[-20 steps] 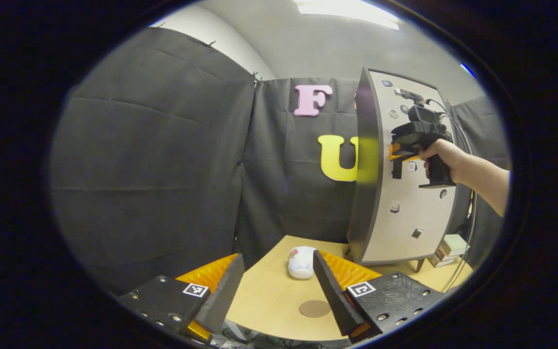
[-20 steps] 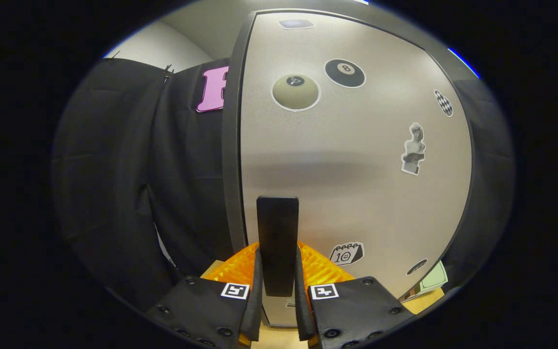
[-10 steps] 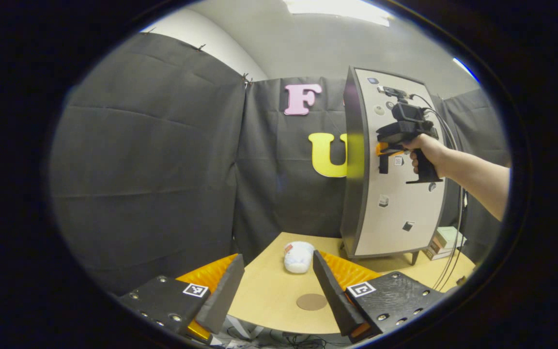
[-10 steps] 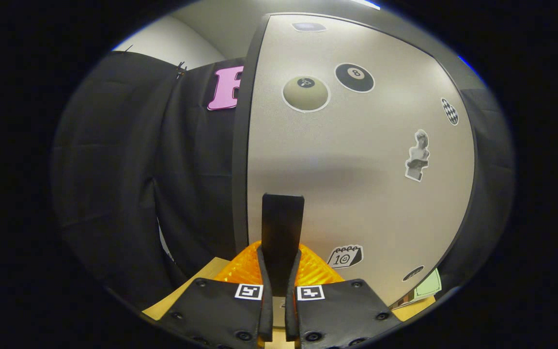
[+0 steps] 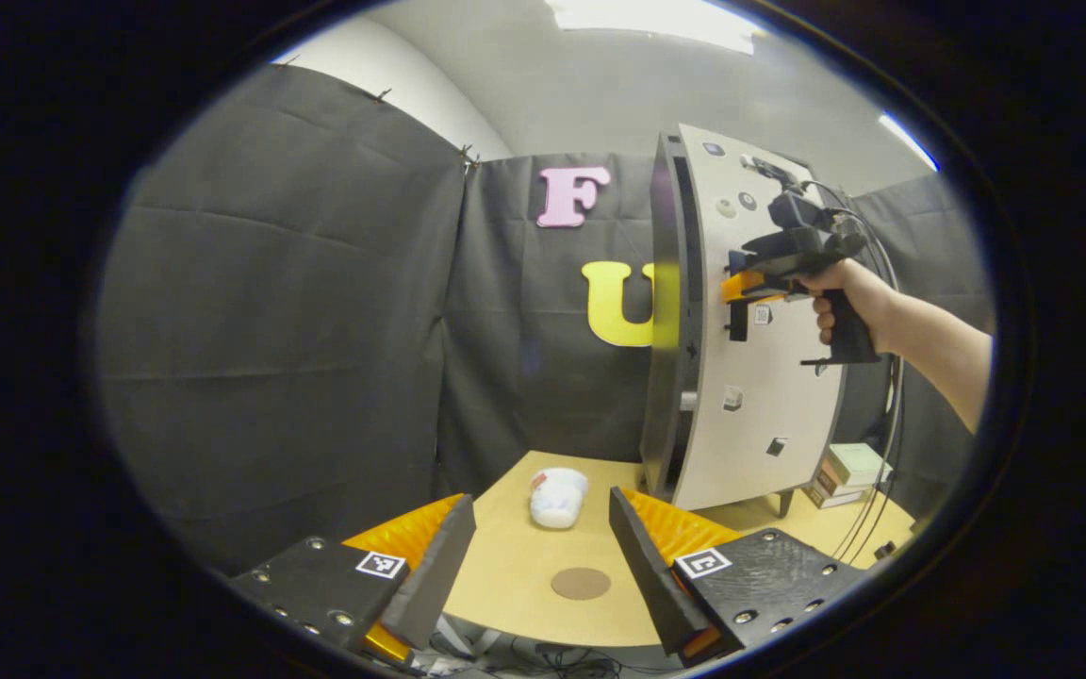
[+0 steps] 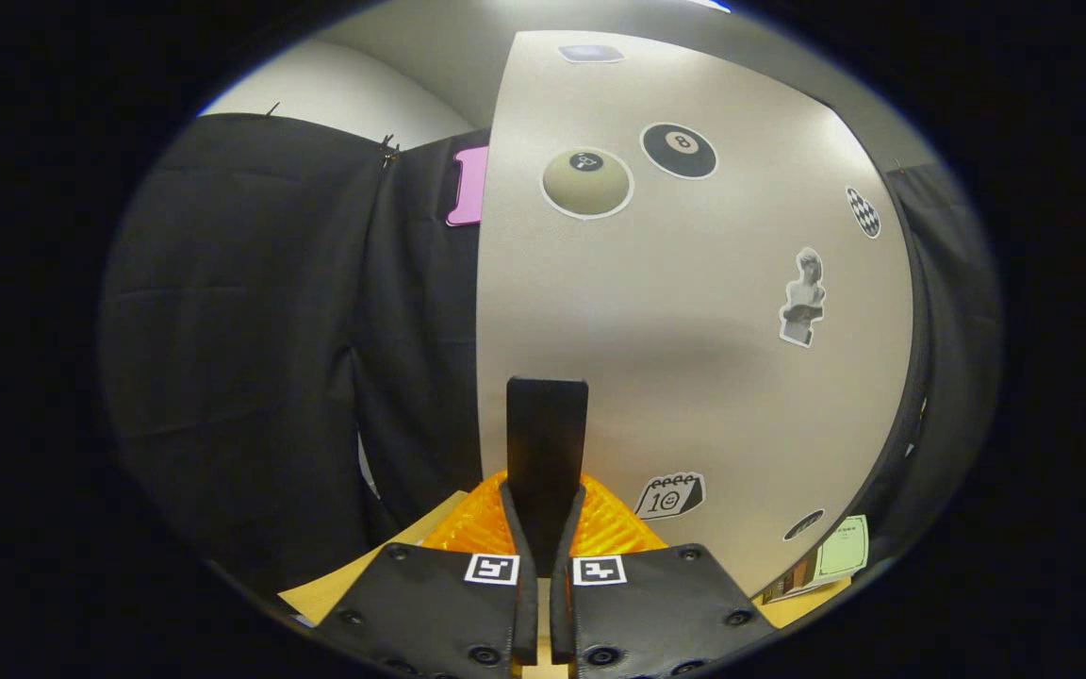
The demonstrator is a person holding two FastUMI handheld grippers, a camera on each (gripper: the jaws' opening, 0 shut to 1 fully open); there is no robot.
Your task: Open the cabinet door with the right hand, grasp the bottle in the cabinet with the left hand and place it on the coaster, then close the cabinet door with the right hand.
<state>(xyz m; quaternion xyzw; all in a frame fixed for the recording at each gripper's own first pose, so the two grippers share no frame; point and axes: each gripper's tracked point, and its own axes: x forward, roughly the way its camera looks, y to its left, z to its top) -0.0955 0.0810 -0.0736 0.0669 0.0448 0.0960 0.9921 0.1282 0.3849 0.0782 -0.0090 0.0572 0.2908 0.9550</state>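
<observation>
Gripping the dark upright handle (image 6: 547, 443) on the cabinet door (image 6: 694, 330), the right tongs (image 6: 543, 528) are pressed together on it from both sides; in the left gripper view the same right tongs (image 5: 739, 288) and the hand (image 5: 849, 302) holding them sit at the door's (image 5: 760, 377) free edge. That edge stands slightly off the cabinet body (image 5: 664, 330), showing a narrow dark gap; the bottle inside cannot be seen. The left tongs (image 5: 543, 556) are spread apart, holding nothing, low over the counter (image 5: 515, 575). Between their fingers lie the round brown coaster (image 5: 581, 583) near the counter's front edge and a white pouch (image 5: 557, 497) farther back, with bare counter around both.
</observation>
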